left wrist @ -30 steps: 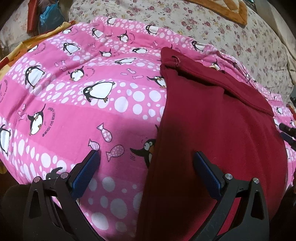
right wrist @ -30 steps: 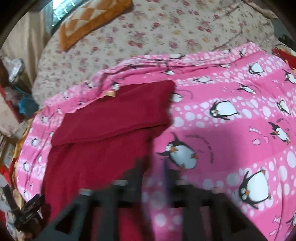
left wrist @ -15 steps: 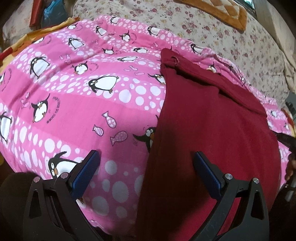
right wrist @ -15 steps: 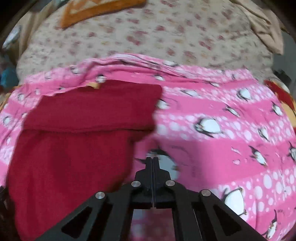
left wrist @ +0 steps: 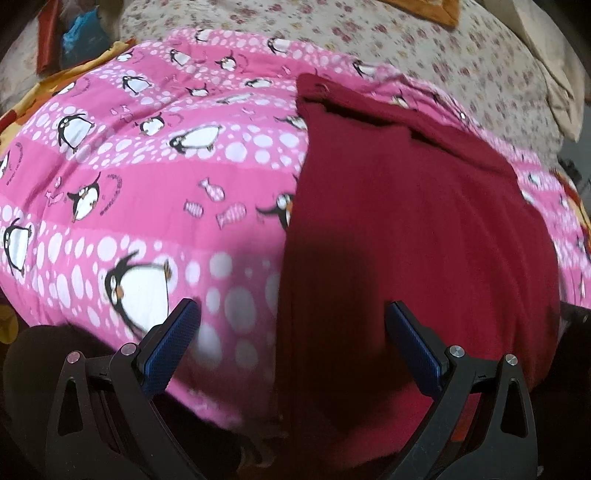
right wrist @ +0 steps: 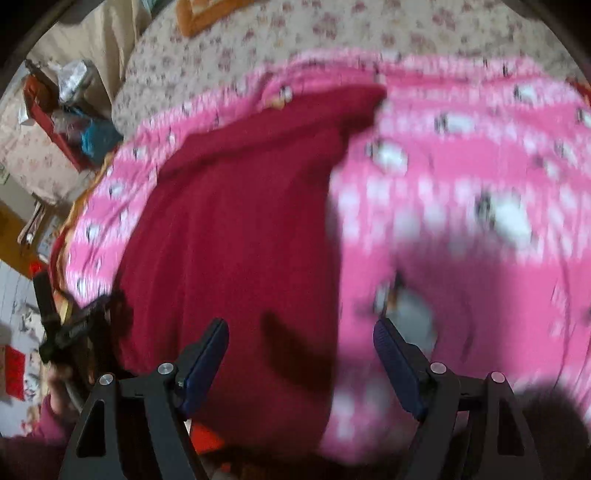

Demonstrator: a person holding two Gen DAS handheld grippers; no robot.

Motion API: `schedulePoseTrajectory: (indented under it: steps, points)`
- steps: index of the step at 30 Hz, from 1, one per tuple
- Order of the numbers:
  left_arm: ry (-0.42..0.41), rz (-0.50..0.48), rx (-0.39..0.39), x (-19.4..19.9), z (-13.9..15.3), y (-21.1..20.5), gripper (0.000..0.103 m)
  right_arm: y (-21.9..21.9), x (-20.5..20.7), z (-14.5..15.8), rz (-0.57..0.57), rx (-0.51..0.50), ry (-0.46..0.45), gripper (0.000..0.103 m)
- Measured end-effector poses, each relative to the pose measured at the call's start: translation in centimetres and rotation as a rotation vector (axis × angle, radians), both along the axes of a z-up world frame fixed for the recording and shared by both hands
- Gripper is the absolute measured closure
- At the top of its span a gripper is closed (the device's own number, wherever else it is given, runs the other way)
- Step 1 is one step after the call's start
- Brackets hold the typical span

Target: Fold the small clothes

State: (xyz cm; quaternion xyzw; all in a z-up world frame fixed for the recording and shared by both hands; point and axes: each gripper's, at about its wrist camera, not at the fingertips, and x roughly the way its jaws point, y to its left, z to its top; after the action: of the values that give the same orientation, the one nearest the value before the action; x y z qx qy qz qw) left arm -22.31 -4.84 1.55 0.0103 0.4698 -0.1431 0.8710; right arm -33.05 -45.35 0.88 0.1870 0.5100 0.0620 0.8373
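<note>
A dark red garment lies flat on a pink penguin-print blanket, its far end folded over into a band. My left gripper is open, straddling the garment's left edge near the blanket's front, nothing pinched. In the right wrist view the same red garment fills the left half. My right gripper hovers over its right edge; its jaws are opening and grip nothing. The left gripper and the hand holding it show at the far left of that view.
A floral sheet covers the bed beyond the blanket, with an orange patterned cushion at the back. Clutter, including a blue bag, sits off the bed's left side. The blanket's front edge drops away below both grippers.
My right gripper swung across the blanket toward the garment's right edge, shutting fully and then opening wide. My left gripper drew back toward the blanket's front edge, staying open.
</note>
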Motion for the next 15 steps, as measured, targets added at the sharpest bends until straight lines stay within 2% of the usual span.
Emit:
schedulePoseTrajectory:
  steps: [3, 6, 8, 15]
  points:
    - [0.034, 0.004, -0.014, -0.9, -0.6, 0.9, 0.002, 1.9, -1.5, -1.0, 0.051, -0.031, 0.020, 0.024]
    - [0.113, 0.022, -0.057, -1.0, -1.3, 2.1, 0.002, 3.1, -1.5, -0.7, 0.102, 0.028, -0.014, 0.024]
    - [0.145, 0.045, -0.093, -1.1, -1.7, 2.7, 0.002, 3.4, -1.1, -1.2, 0.100, 0.013, -0.007, 0.024]
    - [0.130, 0.025, -0.057, -1.4, -1.6, 1.8, 0.002, 2.8, -1.0, -1.4, 0.080, 0.057, -0.005, 0.021]
